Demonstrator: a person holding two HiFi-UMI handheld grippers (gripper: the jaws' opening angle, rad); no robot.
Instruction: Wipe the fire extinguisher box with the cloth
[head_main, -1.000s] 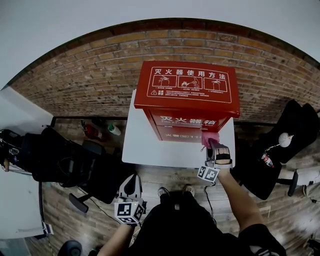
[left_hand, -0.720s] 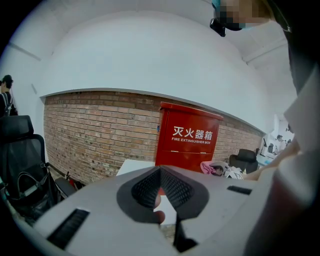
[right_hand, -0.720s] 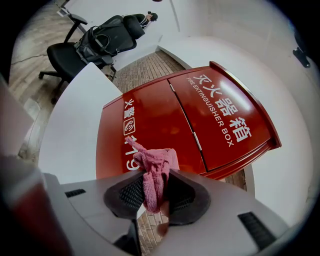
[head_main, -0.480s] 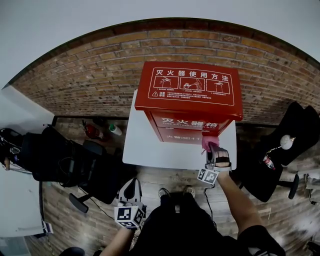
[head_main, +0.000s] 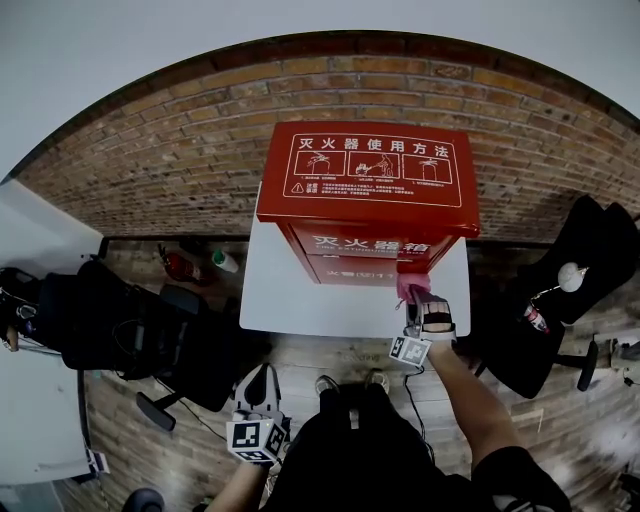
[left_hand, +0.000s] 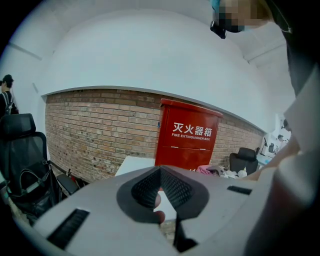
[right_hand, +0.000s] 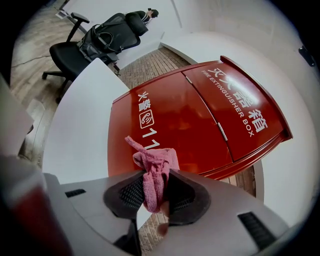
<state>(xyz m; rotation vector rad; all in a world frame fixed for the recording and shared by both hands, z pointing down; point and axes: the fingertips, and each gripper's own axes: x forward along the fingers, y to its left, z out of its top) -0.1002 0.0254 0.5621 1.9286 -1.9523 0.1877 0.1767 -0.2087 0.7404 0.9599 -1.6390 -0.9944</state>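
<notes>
A red fire extinguisher box (head_main: 368, 205) stands on a small white table (head_main: 290, 295) against a brick wall. My right gripper (head_main: 420, 305) is shut on a pink cloth (head_main: 412, 287), which it presses to the lower right of the box's front. In the right gripper view the bunched cloth (right_hand: 154, 165) sticks up between the pads of the right gripper (right_hand: 156, 182), right in front of the red door (right_hand: 200, 120). My left gripper (head_main: 258, 400) hangs low beside my body, away from the table. In its own view the left gripper (left_hand: 160, 172) is empty, tips together, facing the box (left_hand: 187, 140).
Black office chairs with bags stand to the left (head_main: 130, 330) and to the right (head_main: 560, 290) of the table. A small red extinguisher (head_main: 180, 265) and a bottle (head_main: 226, 261) sit on the floor by the wall. A white desk (head_main: 30, 250) borders the far left.
The right gripper has slid the cloth a little down and left along the box front. The left gripper has dropped slightly lower.
</notes>
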